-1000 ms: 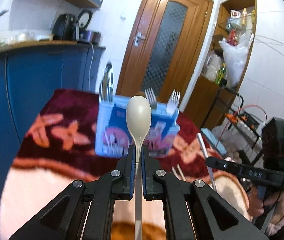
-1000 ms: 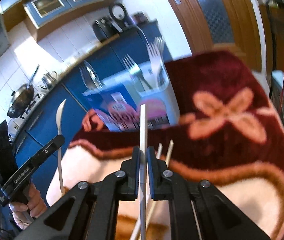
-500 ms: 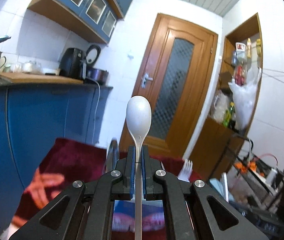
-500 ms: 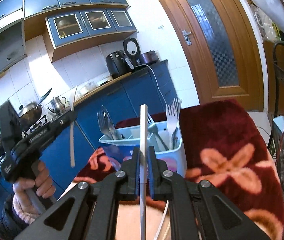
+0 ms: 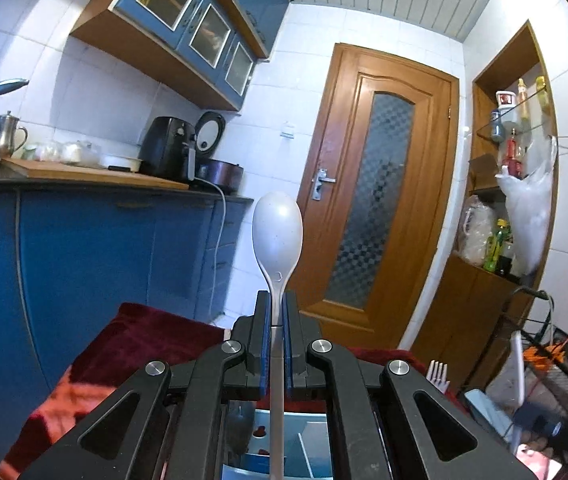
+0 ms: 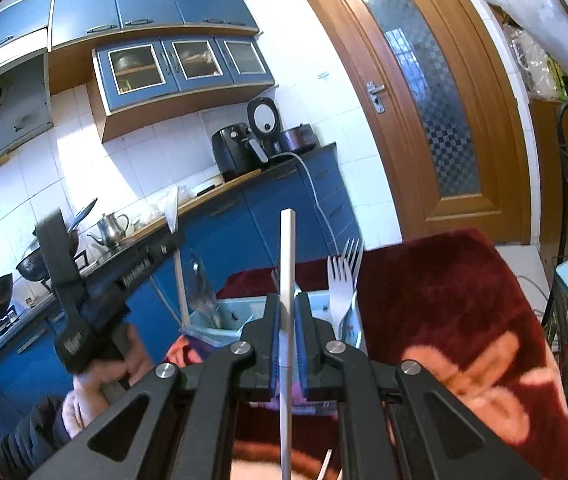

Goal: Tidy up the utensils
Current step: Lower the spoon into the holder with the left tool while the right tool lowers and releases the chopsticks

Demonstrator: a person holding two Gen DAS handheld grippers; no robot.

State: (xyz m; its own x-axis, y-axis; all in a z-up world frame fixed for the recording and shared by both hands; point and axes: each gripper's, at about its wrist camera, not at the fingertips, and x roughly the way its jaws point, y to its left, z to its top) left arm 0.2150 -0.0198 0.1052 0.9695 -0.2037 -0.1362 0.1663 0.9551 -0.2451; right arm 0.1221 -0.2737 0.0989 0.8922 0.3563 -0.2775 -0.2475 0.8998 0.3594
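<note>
Carry step: left tongs (image 5: 277,312) clamp pale plastic spoon (image 5: 277,236), right tongs (image 6: 288,312) clamp white flat stick (image 6: 287,264). Next: lower both handle-first into light-blue compartmented utensil box (image 6: 236,314) on desk, clear of white plastic forks (image 6: 344,280).

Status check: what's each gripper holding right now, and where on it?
Left gripper pinches the white spoon on its handle just below the bowl. Right gripper clamps a white chopstick mid-shaft.

White tiled walls (image 5: 96,92), blue cabinets (image 6: 152,4), wooden door (image 5: 380,200)
</note>
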